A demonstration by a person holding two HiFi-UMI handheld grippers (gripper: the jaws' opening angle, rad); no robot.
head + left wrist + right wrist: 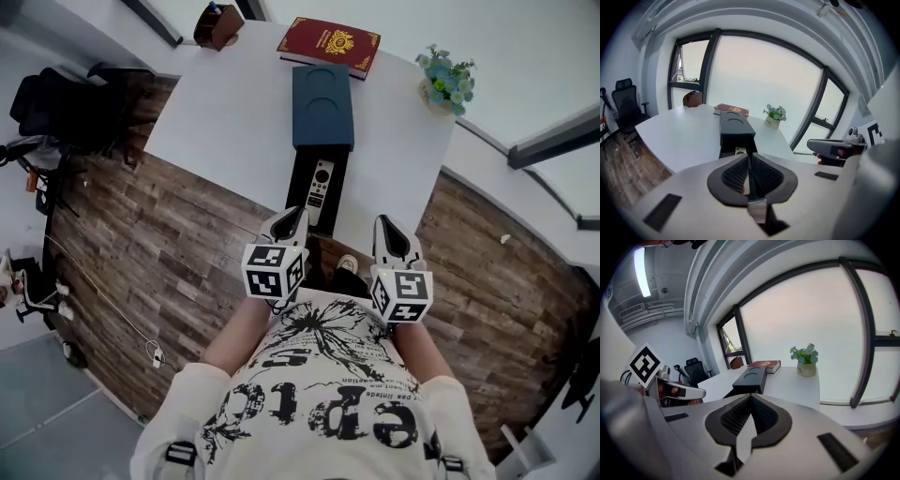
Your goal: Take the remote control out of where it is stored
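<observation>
A long dark blue box (322,105) lies on the white table (225,112). Its black inner tray (300,199) is slid out toward me, and the pale remote control (321,186) lies in it. My left gripper (293,217) is shut and empty, its tips just short of the tray's near end. To its right, my right gripper (386,226) hovers off the table edge, also shut and empty. The left gripper view shows shut jaws (749,161) aimed at the box (736,129), with the remote's end (739,151) peeking out. In the right gripper view the jaws (751,399) are shut, and the box (751,376) is ahead.
A red book (328,45) lies past the box's far end. A small pot of blue flowers (448,82) stands at the table's right corner and a brown holder (217,25) at its far left. A black office chair (66,108) stands on the wood floor to the left.
</observation>
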